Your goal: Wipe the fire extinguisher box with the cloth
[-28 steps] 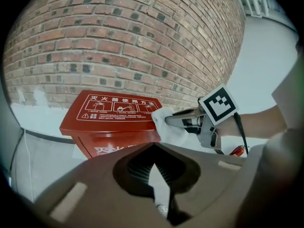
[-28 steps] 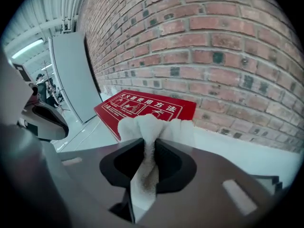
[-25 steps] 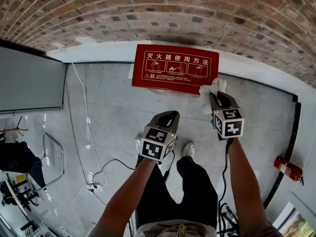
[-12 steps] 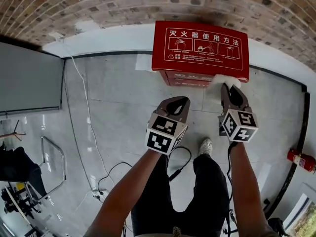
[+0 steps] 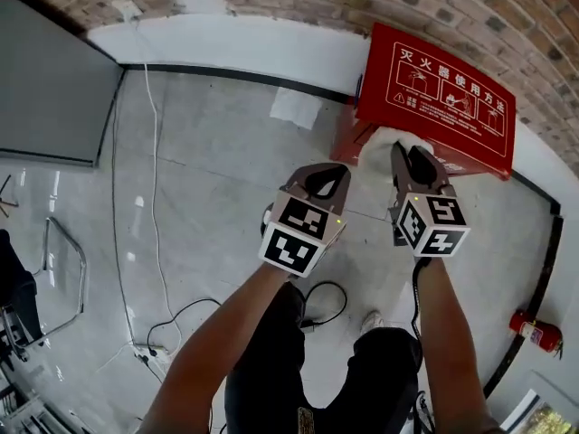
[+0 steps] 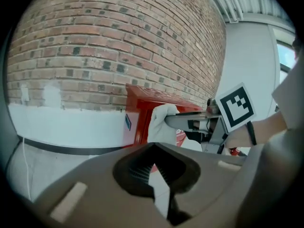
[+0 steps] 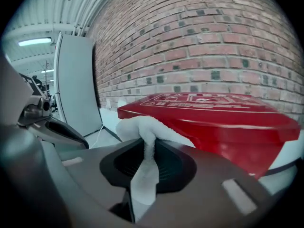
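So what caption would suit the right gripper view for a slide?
Right gripper shut on a white cloth, held at the red fire extinguisher box below a brick wall.

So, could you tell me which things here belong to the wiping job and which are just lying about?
For the job: red box, white cloth, right gripper clamping the cloth.

Lying about: fire extinguisher on the floor, cables, white sheet by the wall; left gripper holds nothing.
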